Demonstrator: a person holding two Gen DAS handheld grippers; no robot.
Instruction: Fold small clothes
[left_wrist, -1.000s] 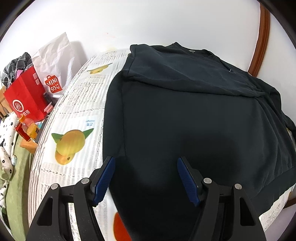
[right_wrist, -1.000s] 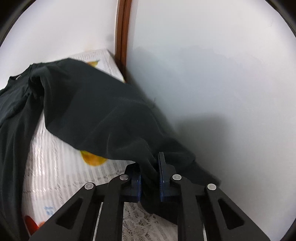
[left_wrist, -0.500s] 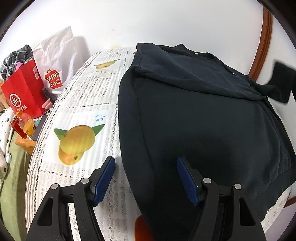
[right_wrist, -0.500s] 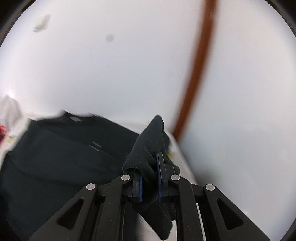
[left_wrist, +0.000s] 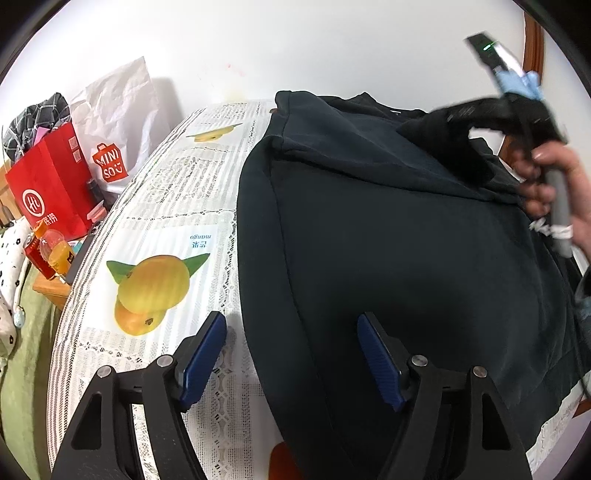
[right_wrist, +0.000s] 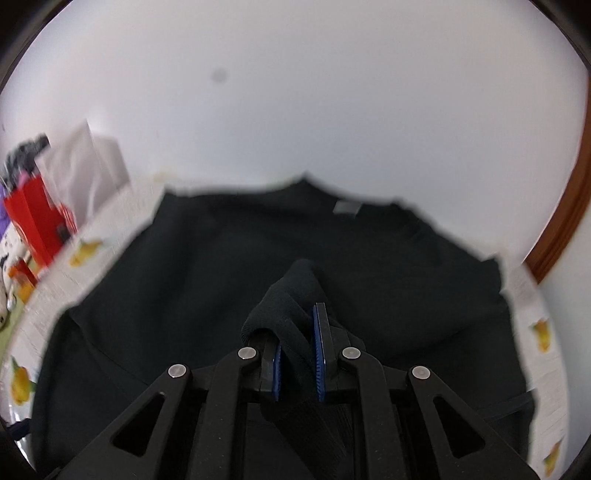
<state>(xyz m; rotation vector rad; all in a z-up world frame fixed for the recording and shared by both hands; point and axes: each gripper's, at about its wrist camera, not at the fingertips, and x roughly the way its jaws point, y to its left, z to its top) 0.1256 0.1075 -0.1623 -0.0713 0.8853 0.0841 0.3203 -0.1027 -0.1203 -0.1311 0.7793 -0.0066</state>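
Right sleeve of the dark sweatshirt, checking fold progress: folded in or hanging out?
Folded in: the right gripper holds the sleeve cuff over the sweatshirt's body.

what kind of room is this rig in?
Probably a lived-in home room: a table with a lace-and-mango tablecloth against a white wall, shopping bags and drink bottles crowded alongside it, and a dark sweatshirt spread out.

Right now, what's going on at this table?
A person is folding a dark sweatshirt spread over the fruit-print tablecloth. The right gripper is shut on the sleeve cuff and carries it over the sweatshirt's body. The left gripper hangs open above the near left edge of the sweatshirt, its jaws just widened, with nothing pressed between them.
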